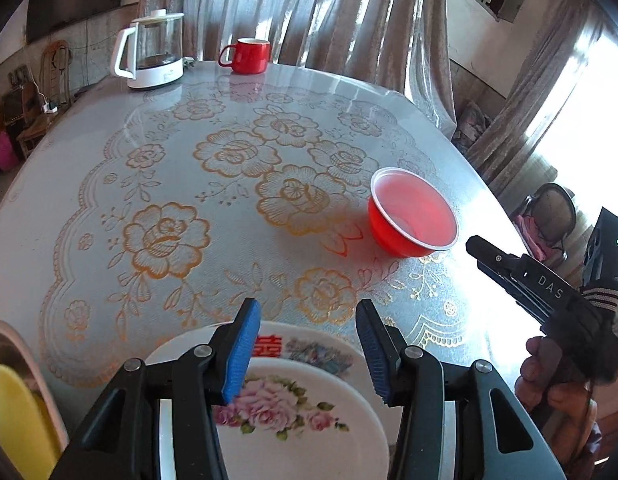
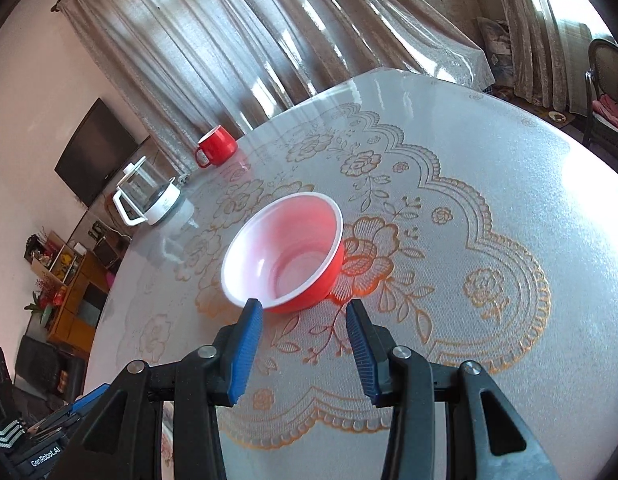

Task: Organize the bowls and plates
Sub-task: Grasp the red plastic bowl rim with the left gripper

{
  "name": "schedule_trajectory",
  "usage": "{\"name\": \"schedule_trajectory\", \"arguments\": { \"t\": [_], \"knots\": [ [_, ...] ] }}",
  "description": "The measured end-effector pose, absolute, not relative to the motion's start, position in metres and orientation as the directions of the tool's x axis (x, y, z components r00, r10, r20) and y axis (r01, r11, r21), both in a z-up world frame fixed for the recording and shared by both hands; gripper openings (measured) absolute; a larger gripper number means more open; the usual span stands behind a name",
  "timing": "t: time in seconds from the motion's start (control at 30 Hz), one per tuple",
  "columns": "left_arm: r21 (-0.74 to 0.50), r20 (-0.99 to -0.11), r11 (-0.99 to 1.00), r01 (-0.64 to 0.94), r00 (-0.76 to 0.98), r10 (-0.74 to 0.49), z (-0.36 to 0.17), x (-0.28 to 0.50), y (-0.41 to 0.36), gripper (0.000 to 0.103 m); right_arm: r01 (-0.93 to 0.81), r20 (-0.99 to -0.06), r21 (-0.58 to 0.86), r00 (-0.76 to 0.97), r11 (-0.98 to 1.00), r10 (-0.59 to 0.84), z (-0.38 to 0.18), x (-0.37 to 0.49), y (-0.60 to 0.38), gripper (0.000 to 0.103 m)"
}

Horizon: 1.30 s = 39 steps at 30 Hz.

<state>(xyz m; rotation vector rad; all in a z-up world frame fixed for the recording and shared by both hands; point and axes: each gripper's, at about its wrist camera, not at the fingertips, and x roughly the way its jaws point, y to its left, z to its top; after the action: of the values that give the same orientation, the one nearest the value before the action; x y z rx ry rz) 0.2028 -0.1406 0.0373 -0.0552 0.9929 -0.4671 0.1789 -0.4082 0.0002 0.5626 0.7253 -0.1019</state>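
Note:
A red plastic bowl (image 1: 413, 214) with a white inside stands upright on the round table; in the right wrist view the bowl (image 2: 285, 252) lies just ahead of my right gripper (image 2: 305, 312), which is open and empty, jaws apart from it. My left gripper (image 1: 307, 312) is open and empty, above stacked white plates with pink flowers (image 1: 285, 408) at the table's near edge. The right gripper also shows in the left wrist view (image 1: 481, 250), to the right of the bowl.
A glass kettle on a white base (image 1: 153, 52) and a red mug (image 1: 247, 55) stand at the table's far edge. A yellow item in a metal dish (image 1: 13, 408) sits at the near left. A chair (image 1: 549, 216) stands beyond the table's right edge.

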Motion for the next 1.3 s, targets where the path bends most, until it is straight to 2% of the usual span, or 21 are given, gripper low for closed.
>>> {"name": "schedule_trajectory", "arguments": {
  "t": [0.2, 0.6, 0.67, 0.73, 0.77, 0.87, 1.0, 1.3],
  "knots": [
    [-0.320, -0.805, 0.875, 0.363, 0.384, -0.453, 0.025, 0.238, -0.176, 0.049, 0.295, -0.649, 0.446, 0.757, 0.845, 0.078, -0.002, 0.203, -0.424, 0.043],
    [-0.426, -0.781, 0.826, 0.369, 0.312, -0.542, 0.005, 0.282, -0.224, 0.046, 0.294, -0.669, 0.456, 0.736, 0.840, 0.105, -0.023, 0.229, -0.432, 0.023],
    [-0.437, -0.775, 0.813, 0.384, 0.298, -0.557, 0.002, 0.284, -0.227, 0.040, 0.283, -0.670, 0.452, 0.734, 0.846, 0.113, -0.025, 0.230, -0.427, 0.022],
    [-0.430, -0.769, 0.809, 0.401, 0.306, -0.561, 0.002, 0.282, -0.228, 0.030, 0.273, -0.673, 0.451, 0.729, 0.850, 0.123, -0.026, 0.232, -0.423, 0.022],
    [-0.423, -0.767, 0.807, 0.411, 0.311, -0.561, 0.003, 0.280, -0.227, 0.029, 0.265, -0.673, 0.450, 0.728, 0.853, 0.129, -0.026, 0.233, -0.420, 0.021],
    [-0.372, -0.767, 0.819, 0.437, 0.351, -0.536, 0.008, 0.274, -0.222, 0.029, 0.247, -0.674, 0.441, 0.726, 0.863, 0.137, -0.025, 0.235, -0.412, 0.021],
    [-0.387, -0.764, 0.823, 0.415, 0.355, -0.538, 0.010, 0.273, -0.204, 0.026, 0.230, -0.679, 0.444, 0.717, 0.866, 0.158, -0.026, 0.238, -0.402, 0.021],
    [-0.348, -0.788, 0.872, 0.345, 0.396, -0.471, 0.013, 0.257, -0.157, 0.026, 0.142, -0.675, 0.463, 0.697, 0.875, 0.244, -0.019, 0.242, -0.361, 0.022]
  ]
}}
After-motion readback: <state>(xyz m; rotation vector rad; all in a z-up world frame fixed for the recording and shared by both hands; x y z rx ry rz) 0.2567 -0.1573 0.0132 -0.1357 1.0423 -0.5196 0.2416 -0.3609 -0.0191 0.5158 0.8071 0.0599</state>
